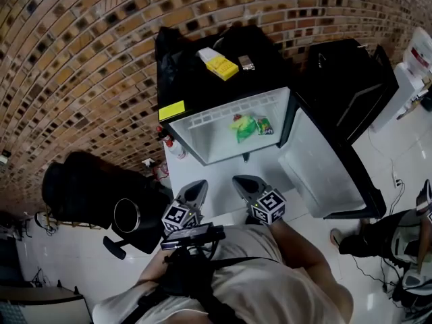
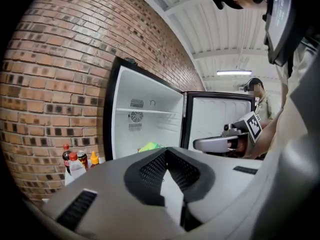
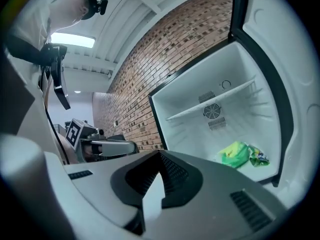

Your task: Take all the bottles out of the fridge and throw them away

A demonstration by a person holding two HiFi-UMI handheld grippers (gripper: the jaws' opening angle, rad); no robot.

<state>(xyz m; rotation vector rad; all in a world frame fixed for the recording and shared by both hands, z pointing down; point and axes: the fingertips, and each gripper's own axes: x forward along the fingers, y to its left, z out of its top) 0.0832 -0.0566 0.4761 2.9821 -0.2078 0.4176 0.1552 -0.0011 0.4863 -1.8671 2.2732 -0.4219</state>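
Note:
The small fridge [image 1: 202, 130] stands open in front of me. Inside it only green packets [image 1: 251, 127] show, lying on the floor of the compartment [image 3: 240, 154]; I see no bottle in there. Several bottles [image 2: 76, 161] with red and yellow caps stand outside against the brick wall, left of the fridge, and one of them shows in the head view [image 1: 177, 148]. My left gripper [image 1: 196, 193] and right gripper [image 1: 244, 184] are side by side, short of the fridge and pointing at it. Both the left gripper [image 2: 167, 151] and the right gripper [image 3: 160, 154] are shut with nothing held.
The fridge door [image 1: 324, 171] swings out to the right. A black bag and a yellow box [image 1: 219, 64] lie on the fridge top. A black round bin [image 1: 126, 214] sits on the floor to my left, a black case [image 1: 347, 79] at right. Another person [image 2: 257, 101] stands behind.

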